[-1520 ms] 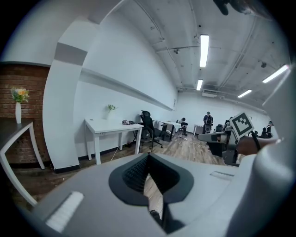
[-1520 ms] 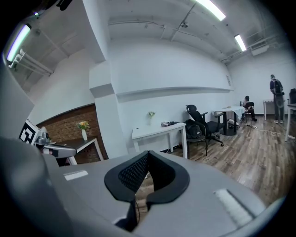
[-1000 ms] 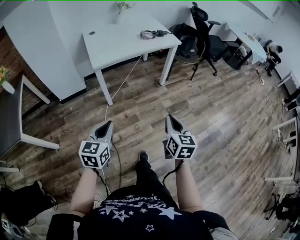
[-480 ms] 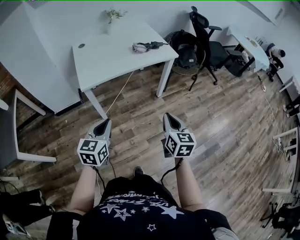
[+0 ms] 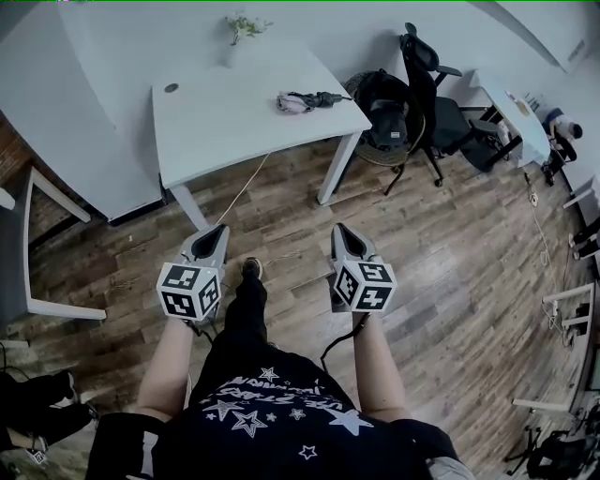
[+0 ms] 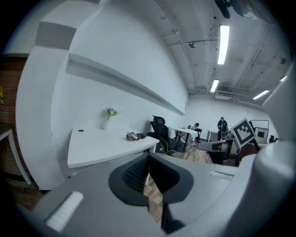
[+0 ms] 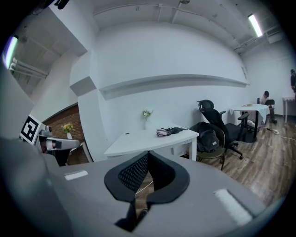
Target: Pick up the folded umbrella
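Observation:
The folded umbrella (image 5: 305, 99), dark with a pinkish-grey bunched canopy, lies near the far right corner of the white table (image 5: 225, 122). It also shows small in the left gripper view as the umbrella (image 6: 135, 135) and in the right gripper view as the umbrella (image 7: 169, 131). My left gripper (image 5: 216, 231) and right gripper (image 5: 339, 230) are held side by side over the wooden floor, well short of the table, both pointing toward it. Each one's jaws meet at the tip with nothing between them: left gripper (image 6: 148, 157), right gripper (image 7: 148, 155).
A small vase with a green sprig (image 5: 240, 28) stands at the table's back edge. A black office chair (image 5: 427, 89) with a dark bag (image 5: 382, 105) is right of the table. A cable (image 5: 239, 192) runs across the floor. More desks and a seated person (image 7: 266, 98) are at the far right.
The person has walked forward with both grippers, so the white table and umbrella are nearer. A foot has stepped out between the grippers. Both grippers' jaws stay closed.

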Motion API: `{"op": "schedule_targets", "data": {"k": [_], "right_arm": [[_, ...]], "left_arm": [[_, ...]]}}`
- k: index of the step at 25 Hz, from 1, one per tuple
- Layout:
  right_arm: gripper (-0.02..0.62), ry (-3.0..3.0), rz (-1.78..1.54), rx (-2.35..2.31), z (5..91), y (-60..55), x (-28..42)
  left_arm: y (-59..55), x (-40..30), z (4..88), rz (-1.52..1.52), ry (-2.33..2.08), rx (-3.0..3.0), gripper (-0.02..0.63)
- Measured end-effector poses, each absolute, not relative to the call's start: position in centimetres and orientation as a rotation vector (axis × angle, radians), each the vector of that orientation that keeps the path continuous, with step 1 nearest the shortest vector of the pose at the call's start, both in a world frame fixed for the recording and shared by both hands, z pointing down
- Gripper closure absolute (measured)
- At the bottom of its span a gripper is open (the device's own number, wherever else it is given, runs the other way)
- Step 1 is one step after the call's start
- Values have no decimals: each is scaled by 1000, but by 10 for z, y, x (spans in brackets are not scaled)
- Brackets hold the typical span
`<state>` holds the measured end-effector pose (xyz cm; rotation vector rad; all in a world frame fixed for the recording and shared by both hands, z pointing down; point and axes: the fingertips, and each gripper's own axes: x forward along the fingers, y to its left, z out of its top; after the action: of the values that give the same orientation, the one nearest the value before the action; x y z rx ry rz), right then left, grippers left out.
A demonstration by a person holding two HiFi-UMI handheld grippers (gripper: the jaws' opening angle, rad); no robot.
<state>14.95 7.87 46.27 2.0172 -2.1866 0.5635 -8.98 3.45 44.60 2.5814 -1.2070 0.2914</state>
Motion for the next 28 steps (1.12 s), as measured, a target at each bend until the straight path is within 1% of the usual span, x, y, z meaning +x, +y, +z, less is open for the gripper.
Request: {"op": "schedule_targets", "data": {"k": [10, 19, 25, 28], "right_arm": [[578, -2136, 581, 2016, 480, -10, 184], [576, -2078, 588, 1966, 496, -157, 201], [547, -2009, 548, 1882, 507, -245, 217], [509, -1969, 522, 1828, 517, -280, 224]], "left_arm": [[-66, -62, 460, 313, -1202, 2583, 603], [-212, -38, 482, 368, -1139, 2565, 603], [-292, -21, 488, 404, -1099, 2549, 603], [-325, -17, 495, 416, -1087, 2539, 603]]}}
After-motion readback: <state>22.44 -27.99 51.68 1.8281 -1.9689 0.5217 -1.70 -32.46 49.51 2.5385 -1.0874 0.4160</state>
